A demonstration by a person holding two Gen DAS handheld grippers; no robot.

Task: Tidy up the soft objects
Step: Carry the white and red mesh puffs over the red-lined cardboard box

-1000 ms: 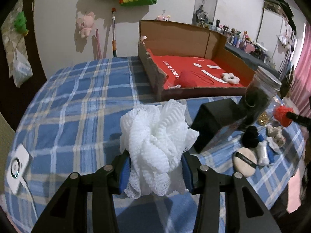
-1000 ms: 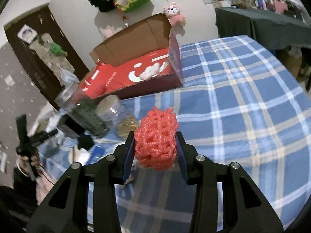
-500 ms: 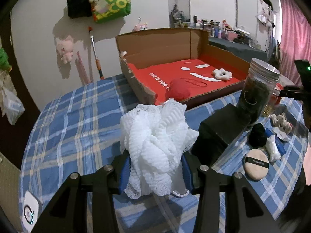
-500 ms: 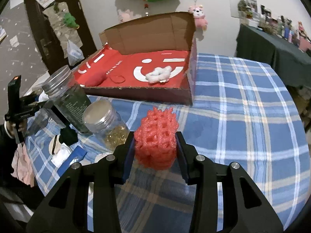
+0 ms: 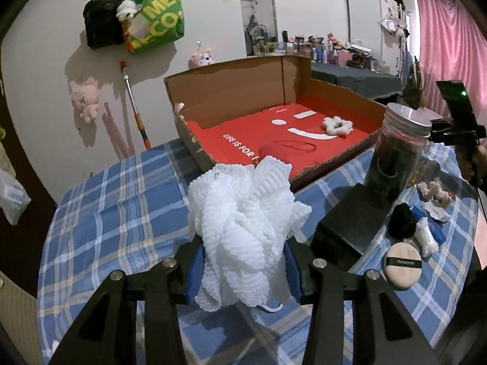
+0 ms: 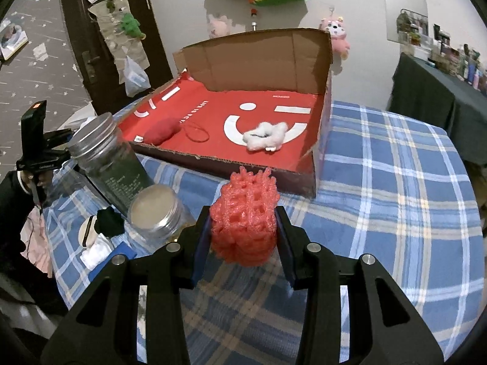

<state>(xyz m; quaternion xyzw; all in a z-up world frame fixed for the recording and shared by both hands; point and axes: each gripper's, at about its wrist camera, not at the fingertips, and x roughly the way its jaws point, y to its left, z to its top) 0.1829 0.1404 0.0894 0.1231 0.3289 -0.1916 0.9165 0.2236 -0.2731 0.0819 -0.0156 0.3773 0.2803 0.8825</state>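
Note:
My left gripper point(image 5: 242, 269) is shut on a white mesh bath puff point(image 5: 243, 222), held above the blue plaid tablecloth point(image 5: 121, 213). My right gripper point(image 6: 243, 251) is shut on a red foam net point(image 6: 245, 219), held just in front of the cardboard box's near wall. The open cardboard box point(image 5: 231, 91) point(image 6: 252, 57) has a red liner; inside lie a red soft pouch point(image 6: 161, 130) point(image 5: 274, 152) and a white fluffy scrunchie point(image 6: 264, 137) point(image 5: 336, 124).
A tall dark jar point(image 5: 395, 149) point(image 6: 103, 158), a short jar point(image 6: 155, 213), a black box point(image 5: 350, 222), a powder puff point(image 5: 401, 266), a black scrunchie point(image 5: 401, 220) and small white items crowd the table beside the box. The other gripper shows at each view's edge.
Both views have rolled level and shifted; the box now sits more central and closer in each view. Both grips are unchanged.

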